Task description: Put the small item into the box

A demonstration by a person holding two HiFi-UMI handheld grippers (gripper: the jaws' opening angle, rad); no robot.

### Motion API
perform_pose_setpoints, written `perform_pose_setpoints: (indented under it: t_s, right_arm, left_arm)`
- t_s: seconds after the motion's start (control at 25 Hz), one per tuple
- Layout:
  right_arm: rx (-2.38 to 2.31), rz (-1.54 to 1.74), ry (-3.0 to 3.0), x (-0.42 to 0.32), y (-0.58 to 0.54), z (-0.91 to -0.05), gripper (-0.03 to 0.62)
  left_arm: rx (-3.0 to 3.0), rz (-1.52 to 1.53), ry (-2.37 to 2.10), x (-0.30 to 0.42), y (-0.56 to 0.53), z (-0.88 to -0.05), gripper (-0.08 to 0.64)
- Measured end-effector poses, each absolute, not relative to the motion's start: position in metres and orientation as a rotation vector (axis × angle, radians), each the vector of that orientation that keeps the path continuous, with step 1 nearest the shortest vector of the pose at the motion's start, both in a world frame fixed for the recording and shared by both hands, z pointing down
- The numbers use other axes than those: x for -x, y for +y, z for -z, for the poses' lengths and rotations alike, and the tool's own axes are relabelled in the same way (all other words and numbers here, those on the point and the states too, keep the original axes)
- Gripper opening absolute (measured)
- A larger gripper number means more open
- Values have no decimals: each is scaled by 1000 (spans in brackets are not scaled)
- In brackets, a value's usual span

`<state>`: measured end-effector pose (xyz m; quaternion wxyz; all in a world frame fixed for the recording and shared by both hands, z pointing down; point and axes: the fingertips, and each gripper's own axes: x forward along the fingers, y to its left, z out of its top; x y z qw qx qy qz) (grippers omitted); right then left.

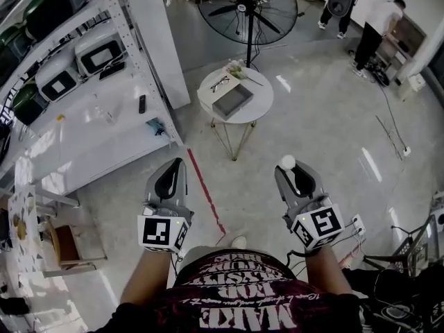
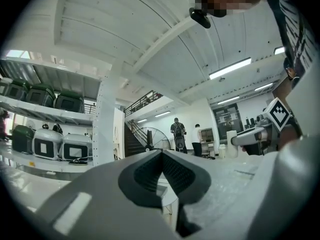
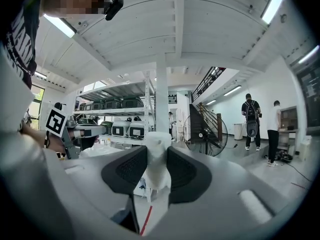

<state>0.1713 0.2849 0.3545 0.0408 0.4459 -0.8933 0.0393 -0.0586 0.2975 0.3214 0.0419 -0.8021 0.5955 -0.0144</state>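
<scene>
The right hand-held gripper (image 1: 294, 174) is clamped on the small white item (image 3: 157, 159), which stands upright between its pads. The left hand-held gripper (image 2: 162, 156) is closed on nothing. This looks like the carry step. Ahead, well apart across the floor, a round worktop (image 1: 261, 107) bears the open grey box (image 1: 232, 100). The next move calls for walking up, bringing the item over the box and releasing it.

Ahead of me a black standing fan (image 1: 248, 9) rises behind the round white desk (image 1: 262, 96) with eyeglasses (image 1: 219, 83) on it, white shelving (image 1: 97, 127) holding cases (image 1: 99, 53) lines my left, and a red line (image 1: 205, 189) marks the floor (image 1: 312, 130).
</scene>
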Motion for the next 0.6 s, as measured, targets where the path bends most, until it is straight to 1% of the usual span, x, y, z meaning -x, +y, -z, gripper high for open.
perform_pose_setpoints:
  t_s: [0.24, 0.6]
  right_arm:
    - [-1329, -143, -2762, -171, 275, -359, 153]
    - [-1356, -135, -2744, -166, 259, -365, 153]
  left_arm:
    - [2425, 44, 1887, 66, 294, -329, 0]
    - [2476, 51, 1829, 66, 273, -341, 0]
